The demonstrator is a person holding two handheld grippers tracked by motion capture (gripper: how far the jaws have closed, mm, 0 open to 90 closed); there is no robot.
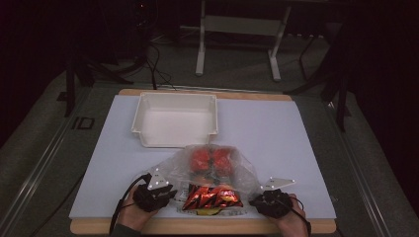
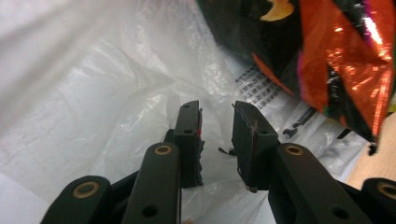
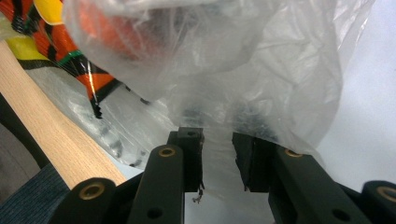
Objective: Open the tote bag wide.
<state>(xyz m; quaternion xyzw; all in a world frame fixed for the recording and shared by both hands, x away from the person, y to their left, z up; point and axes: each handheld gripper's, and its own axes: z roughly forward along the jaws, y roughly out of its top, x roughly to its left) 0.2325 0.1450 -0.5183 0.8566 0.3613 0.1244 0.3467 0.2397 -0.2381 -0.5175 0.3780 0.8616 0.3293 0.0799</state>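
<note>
My left gripper (image 2: pixel 217 140) and right gripper (image 3: pixel 217 156) sit with jaws spread, plastic bag (image 1: pixel 212 168) film between them. A snack packet (image 1: pixel 212 196) lies at its near end.

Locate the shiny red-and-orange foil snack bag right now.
High view: the shiny red-and-orange foil snack bag lies at the table's near edge, at the mouth of the clear plastic bag, between the left gripper and right gripper.
</note>
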